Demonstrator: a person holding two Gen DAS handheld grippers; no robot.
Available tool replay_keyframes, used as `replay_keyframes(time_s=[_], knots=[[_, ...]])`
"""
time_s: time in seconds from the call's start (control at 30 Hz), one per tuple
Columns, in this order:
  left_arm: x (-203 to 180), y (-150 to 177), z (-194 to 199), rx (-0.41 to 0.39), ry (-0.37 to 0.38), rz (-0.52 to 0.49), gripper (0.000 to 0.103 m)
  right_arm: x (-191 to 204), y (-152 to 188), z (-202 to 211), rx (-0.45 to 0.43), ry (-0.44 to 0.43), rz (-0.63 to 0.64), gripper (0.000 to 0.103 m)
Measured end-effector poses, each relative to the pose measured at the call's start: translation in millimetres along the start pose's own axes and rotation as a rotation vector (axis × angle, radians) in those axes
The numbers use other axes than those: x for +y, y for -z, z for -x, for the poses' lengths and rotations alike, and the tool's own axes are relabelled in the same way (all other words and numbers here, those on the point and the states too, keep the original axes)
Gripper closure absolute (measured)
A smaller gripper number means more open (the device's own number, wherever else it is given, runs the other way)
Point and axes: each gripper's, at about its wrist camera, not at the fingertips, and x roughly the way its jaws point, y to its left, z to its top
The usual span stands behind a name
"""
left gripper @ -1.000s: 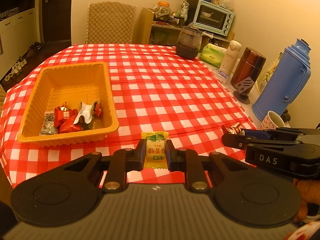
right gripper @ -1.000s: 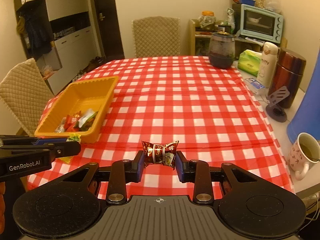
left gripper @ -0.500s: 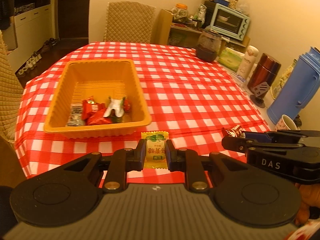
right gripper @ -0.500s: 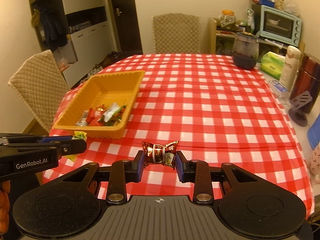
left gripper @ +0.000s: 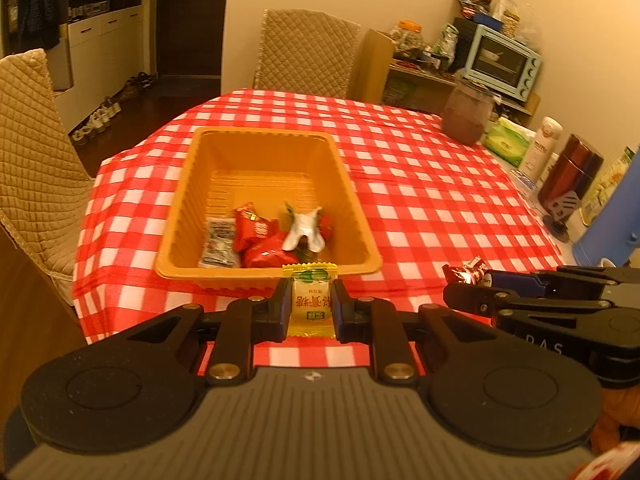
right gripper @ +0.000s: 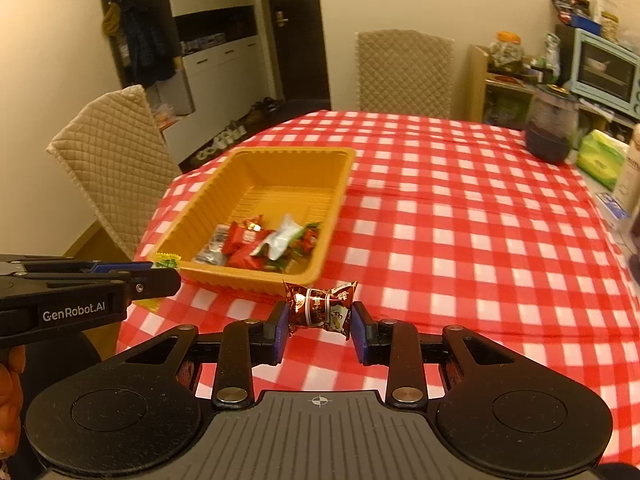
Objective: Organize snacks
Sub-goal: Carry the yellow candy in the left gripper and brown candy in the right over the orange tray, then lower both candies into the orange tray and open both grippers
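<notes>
the left gripper [left gripper: 310, 306] is clamped on a yellow candy packet [left gripper: 311, 304] with a green top edge, held upright between its fingers, and the right gripper [right gripper: 319, 320] is clamped on a dark red twist-wrapped candy [right gripper: 320, 307] held crosswise between its blue pads. over the last second both claws have swung toward the orange plastic tray [left gripper: 362, 220]: a second ago it sat well off to the left of the left claw, and now it lies straight ahead of that claw, its near wall just beyond the packet's top edge. for the right claw the tray [right gripper: 340, 184] has come from far left to ahead and slightly left, its near corner close in front of the red candy. the tray already holds several wrapped snacks [left gripper: 264, 236], red ones, a silvery white one and a grey packet, bunched at the end nearest the claws. neither candy is over the tray opening yet; both appear to be carried above the red checked tablecloth [right gripper: 460, 240]. i judge the carry is nearly finished and what remains is to bring each claw forward over the rim and let go. with the two claws side by side and close, one should probably release before the other to avoid bumping.
</notes>
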Motion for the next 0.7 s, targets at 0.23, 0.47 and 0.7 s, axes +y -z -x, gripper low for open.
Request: replay_keyframes(time_s=[0.23, 0.47, 0.7], knots=[[21.3, -7.5, -4.7, -0.001, -0.031, 0.035, 0.085, 14.7, -12.0, -21.2, 0.008, -0.032, 0.025, 0.070], [36.0, -17.6, -13.1, -0.005, -0.044, 0.053, 0.085, 22.3, -26.8, -42.2, 0.012, -0.048, 0.040, 0.070], [46.3, -36.0, -29.6, -0.009, -0.044, 0.053, 0.085, 21.5, -47.3, -68.3, 0.013, -0.052, 0.040, 0.070]])
